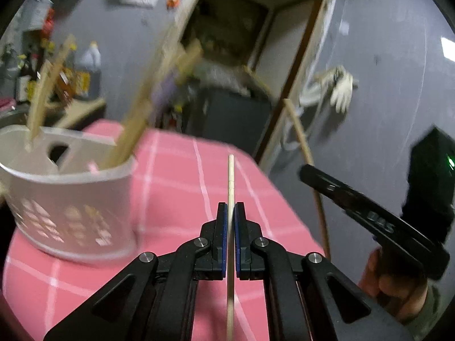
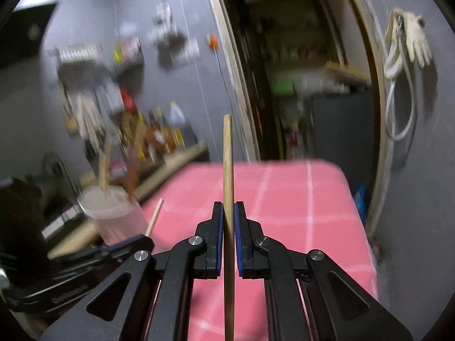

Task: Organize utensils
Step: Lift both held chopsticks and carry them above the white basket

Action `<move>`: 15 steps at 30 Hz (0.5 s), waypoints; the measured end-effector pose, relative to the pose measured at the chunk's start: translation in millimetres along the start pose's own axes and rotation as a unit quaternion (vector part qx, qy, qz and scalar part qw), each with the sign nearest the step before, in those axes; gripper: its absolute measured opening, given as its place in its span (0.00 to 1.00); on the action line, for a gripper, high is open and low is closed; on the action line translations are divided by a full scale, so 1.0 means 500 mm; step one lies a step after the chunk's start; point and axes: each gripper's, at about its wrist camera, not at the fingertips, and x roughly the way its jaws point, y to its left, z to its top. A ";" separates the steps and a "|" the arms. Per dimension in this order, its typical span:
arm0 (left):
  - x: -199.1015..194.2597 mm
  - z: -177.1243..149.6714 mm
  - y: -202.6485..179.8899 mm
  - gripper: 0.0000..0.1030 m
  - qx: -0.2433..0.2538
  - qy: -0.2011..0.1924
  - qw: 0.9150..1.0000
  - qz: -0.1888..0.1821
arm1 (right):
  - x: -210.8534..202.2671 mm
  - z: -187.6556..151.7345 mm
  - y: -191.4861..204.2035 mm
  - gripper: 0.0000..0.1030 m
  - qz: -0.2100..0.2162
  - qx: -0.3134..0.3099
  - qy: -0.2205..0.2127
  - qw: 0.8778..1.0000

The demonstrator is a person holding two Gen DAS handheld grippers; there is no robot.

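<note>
My left gripper (image 1: 230,207) is shut on a pale wooden chopstick (image 1: 231,176) that points ahead over the pink checked tablecloth (image 1: 176,187). To its left stands a white perforated utensil basket (image 1: 71,199) with several wooden chopsticks (image 1: 133,125) leaning in it. My right gripper (image 2: 227,207) is shut on a darker wooden chopstick (image 2: 227,153), also held above the cloth. In the right wrist view the basket (image 2: 113,213) is blurred at the left, with another chopstick (image 2: 155,216) beside it. The right gripper's body and the holding hand (image 1: 392,281) show at the right of the left wrist view.
The table ends at the far and right edges, with a grey wall behind. An open doorway (image 2: 298,85) leads to a dark storeroom. Gloves and a cable (image 2: 409,48) hang on the wall. Bottles (image 2: 159,133) crowd a shelf at the left.
</note>
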 end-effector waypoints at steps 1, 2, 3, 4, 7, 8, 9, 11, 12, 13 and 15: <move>-0.016 0.008 0.003 0.02 -0.001 -0.016 1.000 0.003 | -0.004 0.006 0.010 0.05 0.004 0.000 -0.018 1.000; -0.033 0.018 0.009 0.02 -0.002 -0.036 0.999 0.006 | -0.009 0.011 0.024 0.05 0.009 -0.002 -0.038 0.999; -0.034 0.026 0.005 0.02 -0.002 -0.048 0.999 0.009 | -0.006 0.018 0.039 0.05 0.015 -0.004 -0.053 0.998; -0.051 0.038 0.011 0.02 -0.003 -0.067 0.998 0.013 | -0.005 0.022 0.050 0.05 0.021 -0.004 -0.068 0.997; -0.084 0.066 0.032 0.02 -0.005 -0.109 0.994 0.027 | 0.004 0.038 0.080 0.05 0.040 0.003 -0.110 0.993; -0.087 0.076 0.040 0.02 -0.006 -0.118 0.993 0.029 | 0.007 0.043 0.090 0.05 0.047 0.006 -0.125 0.991; -0.092 0.087 0.056 0.02 -0.007 -0.126 0.991 0.033 | 0.008 0.049 0.100 0.05 0.054 0.007 -0.138 0.989; -0.109 0.108 0.080 0.02 -0.009 -0.149 0.988 0.046 | 0.019 0.062 0.120 0.05 0.067 0.009 -0.163 0.984; -0.118 0.120 0.096 0.02 -0.010 -0.158 0.986 0.051 | 0.024 0.067 0.127 0.05 0.074 0.009 -0.172 0.982; -0.118 0.129 0.110 0.02 -0.011 -0.165 0.985 0.055 | 0.035 0.074 0.139 0.05 0.080 0.010 -0.183 0.980; -0.130 0.148 0.138 0.02 -0.011 -0.186 0.980 0.065 | 0.048 0.083 0.156 0.05 0.088 0.011 -0.198 0.976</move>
